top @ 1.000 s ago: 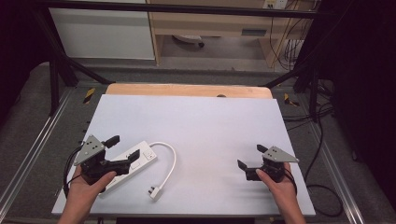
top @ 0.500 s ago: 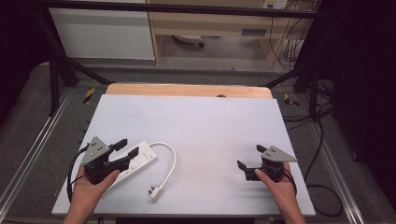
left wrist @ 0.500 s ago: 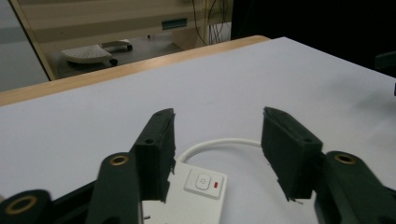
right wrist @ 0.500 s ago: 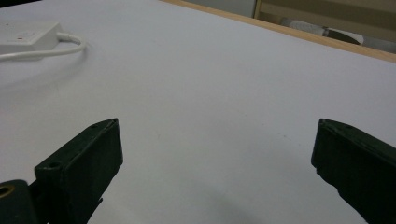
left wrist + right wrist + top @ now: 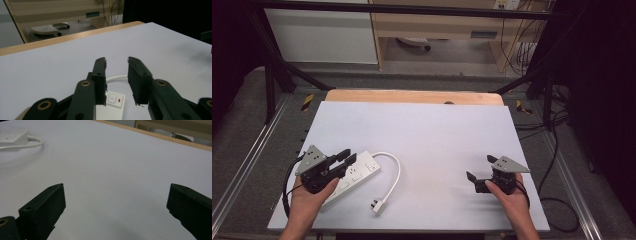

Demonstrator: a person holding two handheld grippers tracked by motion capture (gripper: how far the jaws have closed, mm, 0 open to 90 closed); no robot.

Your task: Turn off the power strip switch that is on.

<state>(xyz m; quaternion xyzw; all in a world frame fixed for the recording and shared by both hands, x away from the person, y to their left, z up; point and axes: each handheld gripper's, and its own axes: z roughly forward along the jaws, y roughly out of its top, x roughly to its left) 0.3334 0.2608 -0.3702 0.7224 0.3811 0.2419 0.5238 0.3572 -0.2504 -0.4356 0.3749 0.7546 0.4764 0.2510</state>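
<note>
I see one power strip (image 5: 354, 175) at the bench's (image 5: 437, 135) near-left, its cord (image 5: 394, 172) curling to one plug (image 5: 377, 206). My left gripper (image 5: 346, 155) has dropped lower over the strip since a second ago, fingers slightly apart, gripping nothing. My right gripper (image 5: 481, 168) holds near-right, fingers spread wide. The bench's middle and far edge lie open.

My left hand (image 5: 307, 197) holds the left gripper (image 5: 344, 156) low at the near left of the table, its jaws a narrow gap apart and pointing forward and to the right. My right hand (image 5: 504, 192) holds the right gripper (image 5: 479, 167) at the near right, jaws spread wide, pointing left.
</note>
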